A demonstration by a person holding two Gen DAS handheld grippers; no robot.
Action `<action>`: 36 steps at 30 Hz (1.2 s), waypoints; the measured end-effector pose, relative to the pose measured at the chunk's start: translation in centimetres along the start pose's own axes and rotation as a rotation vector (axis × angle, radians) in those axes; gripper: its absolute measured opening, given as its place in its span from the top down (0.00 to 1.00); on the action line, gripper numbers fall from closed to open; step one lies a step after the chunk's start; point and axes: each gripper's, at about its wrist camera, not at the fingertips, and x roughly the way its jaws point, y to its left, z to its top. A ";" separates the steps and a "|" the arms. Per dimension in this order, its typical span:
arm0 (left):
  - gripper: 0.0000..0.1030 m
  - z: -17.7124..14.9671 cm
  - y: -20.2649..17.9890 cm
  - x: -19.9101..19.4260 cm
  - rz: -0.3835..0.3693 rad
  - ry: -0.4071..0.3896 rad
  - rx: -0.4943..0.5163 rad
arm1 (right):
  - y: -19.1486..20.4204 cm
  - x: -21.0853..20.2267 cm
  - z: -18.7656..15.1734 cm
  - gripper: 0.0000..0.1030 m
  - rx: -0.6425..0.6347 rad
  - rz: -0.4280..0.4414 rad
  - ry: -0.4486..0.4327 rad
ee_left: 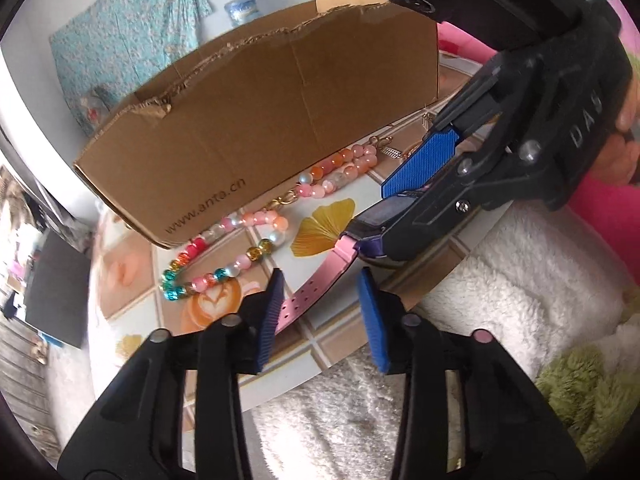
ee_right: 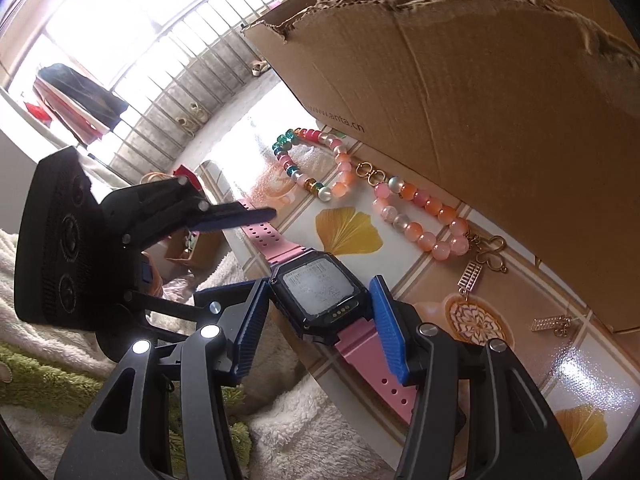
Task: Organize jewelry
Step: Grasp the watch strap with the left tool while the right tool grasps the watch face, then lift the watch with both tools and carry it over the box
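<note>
Gripping the watch (ee_right: 320, 300) by its rigid case at the tabletop's (ee_right: 520, 364) edge, your right gripper (ee_right: 320, 320) steadied it while your half-open left gripper (ee_left: 318, 316) straddled, without pinching, its floppy pink strap (ee_left: 316, 292).

White fleece blanket (ee_left: 520, 300) beside patterned tabletop (ee_left: 320, 344), green rug (ee_left: 580, 392).

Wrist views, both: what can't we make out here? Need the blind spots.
- Cardboard box contents: both views, its own wall hides the inside.
- Watch screen text: right wrist view, blurred and washed out.
- Pink strap tip: left wrist view, behind a finger of the left gripper.
- Gold charms: right wrist view, too small to identify.
</note>
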 end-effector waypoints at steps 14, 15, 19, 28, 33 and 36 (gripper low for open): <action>0.86 1.8 3.8 2.0 -0.168 0.081 -0.153 | 0.6 -3.8 -3.3 0.46 -0.013 -0.201 -0.078; 0.86 1.8 3.9 2.0 -0.168 0.080 -0.153 | 0.8 -4.0 -3.6 0.48 -0.022 -0.243 -0.082; 0.86 1.7 4.6 2.1 -0.173 0.081 -0.154 | 1.0 -4.2 -4.1 0.71 -0.045 -0.369 -0.079; 0.83 1.2 4.3 1.1 -0.143 0.088 -0.165 | 0.7 -4.8 -4.4 0.90 0.033 -0.446 -0.132; 0.86 0.3 5.0 0.8 -0.130 0.086 -0.202 | 0.8 -5.1 -4.5 0.93 0.067 -0.465 -0.151; 0.95 -0.1 5.0 0.3 -0.102 0.064 -0.204 | 1.8 -5.0 -4.3 0.93 0.067 -0.475 -0.161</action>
